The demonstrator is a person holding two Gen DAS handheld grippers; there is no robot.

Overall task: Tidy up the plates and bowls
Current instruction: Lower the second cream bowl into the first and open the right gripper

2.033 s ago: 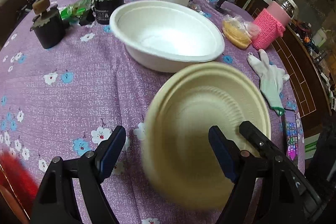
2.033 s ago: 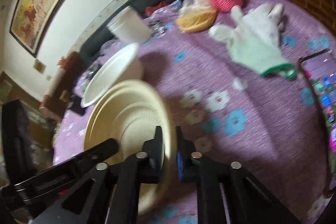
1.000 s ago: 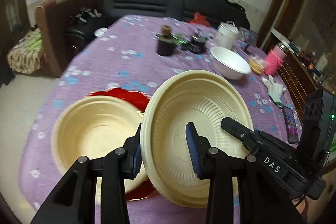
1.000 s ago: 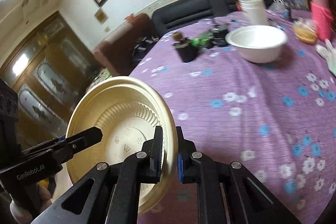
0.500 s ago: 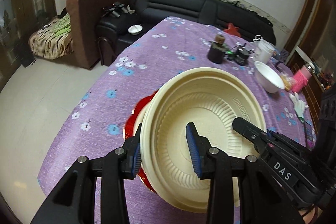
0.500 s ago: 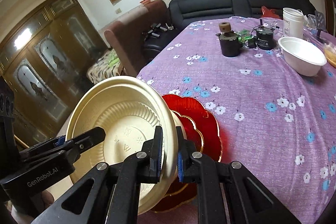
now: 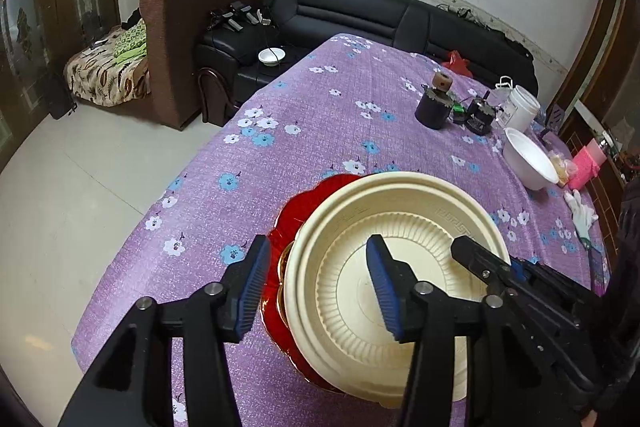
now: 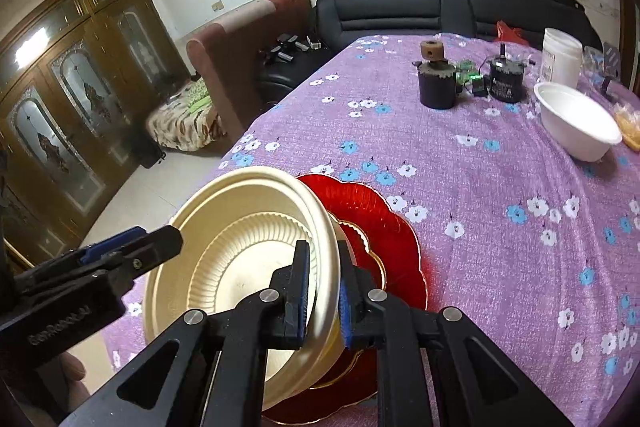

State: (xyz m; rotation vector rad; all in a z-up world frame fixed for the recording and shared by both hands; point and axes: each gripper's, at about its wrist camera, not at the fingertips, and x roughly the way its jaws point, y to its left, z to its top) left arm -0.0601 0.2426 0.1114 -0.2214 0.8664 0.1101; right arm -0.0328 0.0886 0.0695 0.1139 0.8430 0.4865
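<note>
Both grippers slant down over the table's near edge, the left gripper (image 7: 316,291) opening with its pads clear either side of the cream bowl's (image 7: 400,287) rim, the right gripper (image 8: 322,297) clamped on that rim, the bowl nested in another on the red plate (image 8: 384,227).

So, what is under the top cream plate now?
Under the cream plate sits a second cream plate's rim, then a red scalloped plate on the purple tablecloth. Their centres are covered, so anything there is hidden.
</note>
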